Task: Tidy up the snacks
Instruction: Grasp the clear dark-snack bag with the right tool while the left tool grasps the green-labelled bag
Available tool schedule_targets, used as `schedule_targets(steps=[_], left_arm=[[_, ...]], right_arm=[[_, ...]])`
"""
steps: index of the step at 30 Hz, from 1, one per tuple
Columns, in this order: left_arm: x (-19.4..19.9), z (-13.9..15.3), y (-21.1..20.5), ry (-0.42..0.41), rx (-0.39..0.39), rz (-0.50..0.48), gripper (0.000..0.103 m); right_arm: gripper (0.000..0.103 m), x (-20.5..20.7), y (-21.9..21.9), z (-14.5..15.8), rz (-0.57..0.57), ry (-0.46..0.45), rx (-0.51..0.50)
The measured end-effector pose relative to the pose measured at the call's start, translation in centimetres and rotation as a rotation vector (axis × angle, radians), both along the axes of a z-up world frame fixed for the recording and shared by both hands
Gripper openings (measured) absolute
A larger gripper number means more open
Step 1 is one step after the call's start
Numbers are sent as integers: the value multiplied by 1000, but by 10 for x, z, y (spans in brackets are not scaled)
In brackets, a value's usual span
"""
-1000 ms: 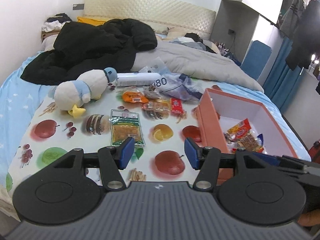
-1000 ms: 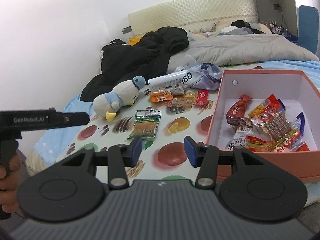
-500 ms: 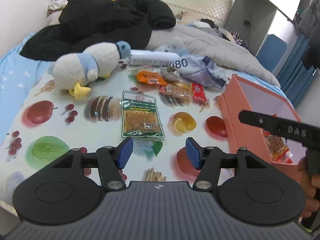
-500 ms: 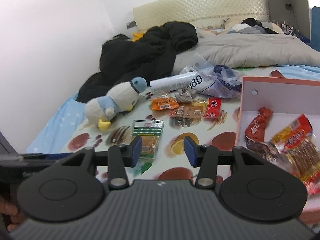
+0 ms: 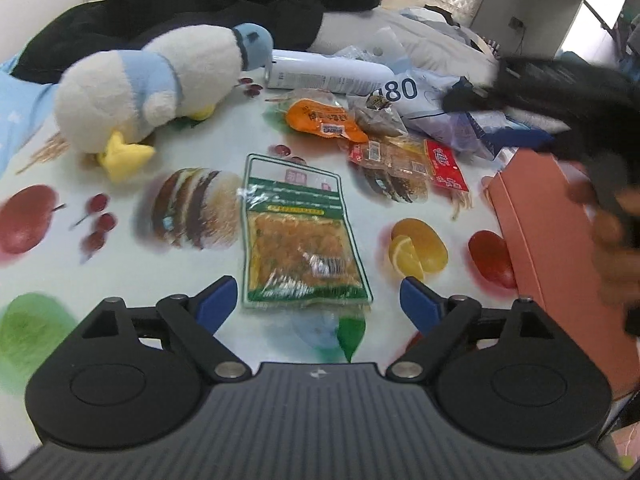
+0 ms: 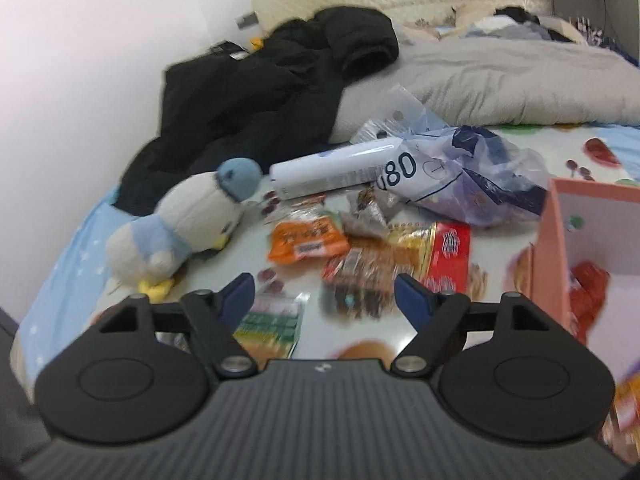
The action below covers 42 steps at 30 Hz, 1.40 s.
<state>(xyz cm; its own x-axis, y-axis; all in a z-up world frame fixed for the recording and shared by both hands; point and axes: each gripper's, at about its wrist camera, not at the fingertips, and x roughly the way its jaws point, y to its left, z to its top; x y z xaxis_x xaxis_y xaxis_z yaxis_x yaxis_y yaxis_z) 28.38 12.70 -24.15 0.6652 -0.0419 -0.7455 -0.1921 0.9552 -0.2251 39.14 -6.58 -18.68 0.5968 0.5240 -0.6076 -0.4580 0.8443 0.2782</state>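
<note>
Both hand-held grippers — left (image 5: 312, 300), right (image 6: 324, 294) — opening, empty; green snack packet (image 5: 300, 240) at 12 o'clock: light, slippery — pinch its sealed edge.

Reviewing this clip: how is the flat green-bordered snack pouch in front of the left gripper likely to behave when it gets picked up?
The green-bordered snack pouch lies flat and thin, so it will probably flop or bend if lifted by one edge. Its clear film shows glare, so it may be slippery between the pads. It looks light for its size. The left gripper has its jaws opening, with nothing between them.
</note>
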Motion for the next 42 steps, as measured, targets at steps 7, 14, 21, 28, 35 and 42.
schedule_targets(steps=[7,14,21,28,35,42], left_arm=[[36,-26,-1,22,4,2,95],[59,-49,-1,52,103,0,95],[67,-56,-13,84,200,-72,95],[64,-54,-16,94,221,-98,88],[51,-49,-18,61,199,-85,73],[24,-43,-19,53,149,-83,68]], right_arm=[[78,96,28,-39,-57,116,16],[78,149,55,-72,-102,147,-41],[75,171,69,-91,-110,167,-33],[51,180,81,-88,-31,238,-31],[43,152,81,-73,53,132,-118],[43,116,52,-48,44,90,-98]])
